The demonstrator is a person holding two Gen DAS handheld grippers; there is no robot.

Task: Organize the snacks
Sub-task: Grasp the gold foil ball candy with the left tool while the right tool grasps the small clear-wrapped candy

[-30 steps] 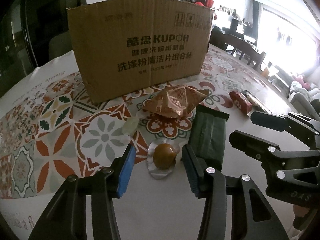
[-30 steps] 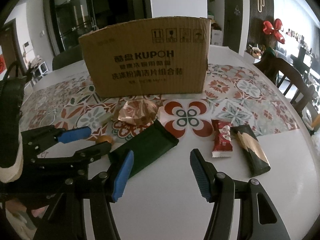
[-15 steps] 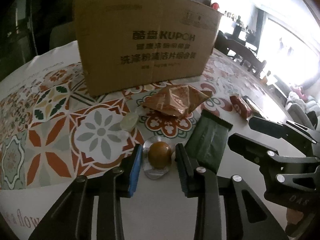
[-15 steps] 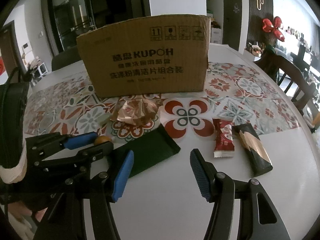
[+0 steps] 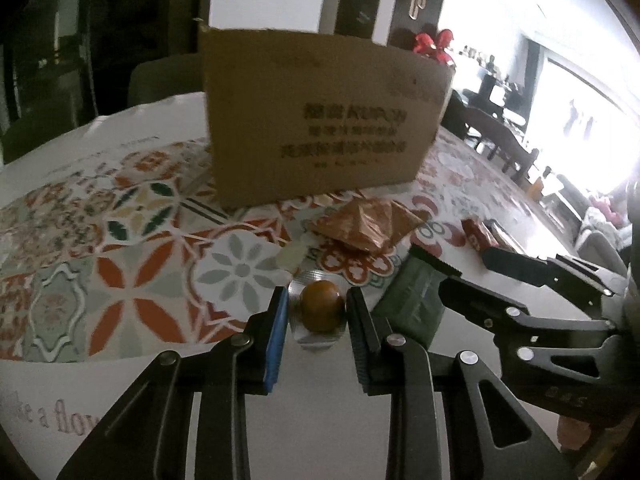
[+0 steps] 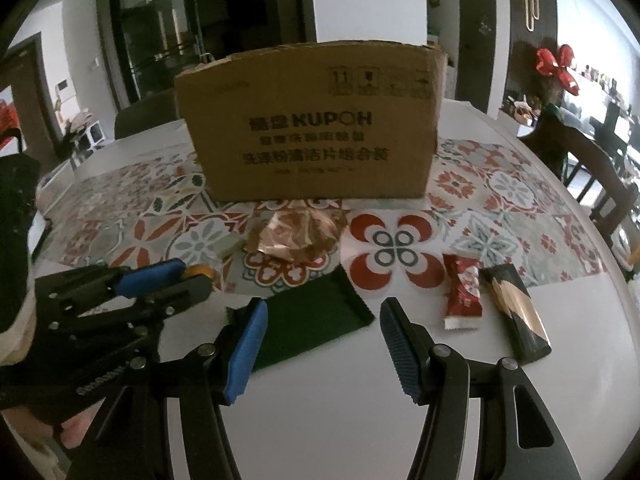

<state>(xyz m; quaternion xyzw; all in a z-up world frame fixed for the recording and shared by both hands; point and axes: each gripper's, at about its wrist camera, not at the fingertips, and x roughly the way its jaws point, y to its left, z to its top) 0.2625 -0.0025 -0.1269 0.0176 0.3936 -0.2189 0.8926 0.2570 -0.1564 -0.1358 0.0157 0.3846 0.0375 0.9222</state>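
My left gripper [image 5: 318, 314] is shut on a round brown snack in a clear wrapper [image 5: 321, 311]; the jaws press its two sides. It also shows in the right wrist view [image 6: 200, 271]. A dark green packet [image 5: 416, 300] lies just right of it. My right gripper [image 6: 320, 340] is open and empty above the green packet's [image 6: 316, 320] near end. A copper foil packet [image 6: 294, 232] lies in front of the cardboard box [image 6: 316, 128]. A red snack [image 6: 462, 292] and a black-gold bar [image 6: 514, 316] lie to the right.
A small pale candy [image 5: 292, 256] lies left of the foil packet [image 5: 368, 226]. The table has a patterned tile cloth [image 5: 132, 264]. Dark chairs [image 6: 592, 168] stand at the right. My right gripper's body [image 5: 540, 300] is close on the right in the left wrist view.
My left gripper moved forward around the round brown snack and closed on it. The right gripper has stayed open and almost still.
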